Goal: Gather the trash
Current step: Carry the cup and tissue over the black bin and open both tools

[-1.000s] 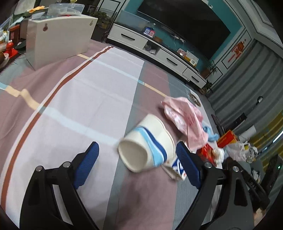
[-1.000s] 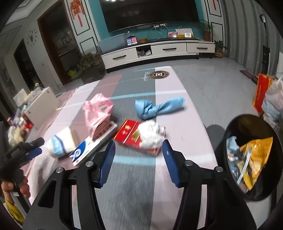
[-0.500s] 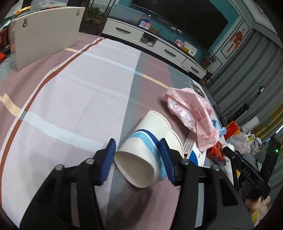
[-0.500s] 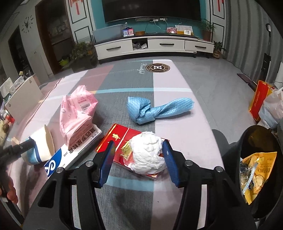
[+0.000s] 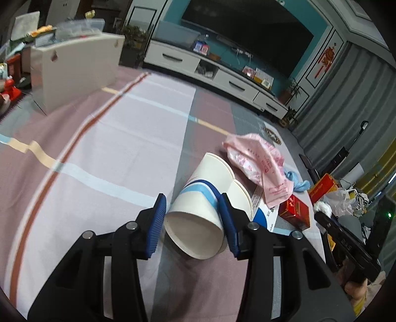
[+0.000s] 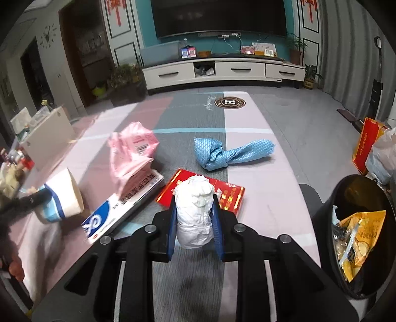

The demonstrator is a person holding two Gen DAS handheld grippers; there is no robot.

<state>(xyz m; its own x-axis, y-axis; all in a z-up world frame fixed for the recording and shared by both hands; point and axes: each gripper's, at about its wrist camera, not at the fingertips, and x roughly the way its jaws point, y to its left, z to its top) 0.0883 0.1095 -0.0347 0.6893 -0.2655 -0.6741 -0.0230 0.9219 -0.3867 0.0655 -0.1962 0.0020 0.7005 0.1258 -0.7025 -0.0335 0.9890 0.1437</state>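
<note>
Cups [image 5: 210,188]: 2, left gripper [image 5: 193,220] closing on them | tissue wad [image 6: 195,210]: 1, right gripper [image 6: 194,228] closing on it

A home living room. On the far wall hangs a large dark television [image 6: 217,17] above a long white media cabinet [image 6: 222,71]. Potted plants [image 6: 295,48] flank it, right and left.

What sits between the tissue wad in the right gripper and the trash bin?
Nothing visible. The right gripper is closing on the white tissue wad; only bare tablecloth lies between it and the black trash bin.
</note>
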